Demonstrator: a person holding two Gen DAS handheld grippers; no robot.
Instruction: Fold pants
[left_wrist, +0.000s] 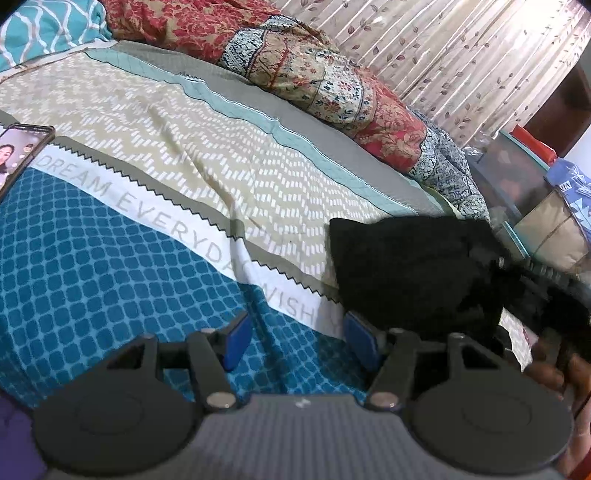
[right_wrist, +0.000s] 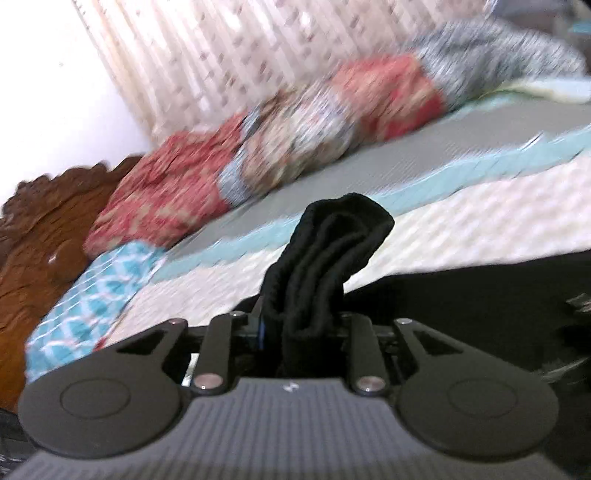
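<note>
The black pants (left_wrist: 406, 273) lie bunched near the right edge of the bed in the left wrist view. My left gripper (left_wrist: 299, 332) hovers over the blue patterned sheet just left of them, open, with nothing between its blue pads (left_wrist: 236, 341). In the right wrist view my right gripper (right_wrist: 303, 321) is shut on a thick folded bundle of the black pants (right_wrist: 332, 251), which sticks up past the fingers. More black cloth (right_wrist: 461, 295) spreads on the bed to the right. This view is blurred.
A phone (left_wrist: 22, 155) lies on the bedsheet (left_wrist: 184, 147) at the left. A rolled red and blue quilt (left_wrist: 314, 74) runs along the far side under a curtain (left_wrist: 461, 48). A teal pillow (right_wrist: 85, 295) and carved wooden headboard (right_wrist: 44, 236) stand at the bed's end. Bags (left_wrist: 554, 206) sit beyond the right edge.
</note>
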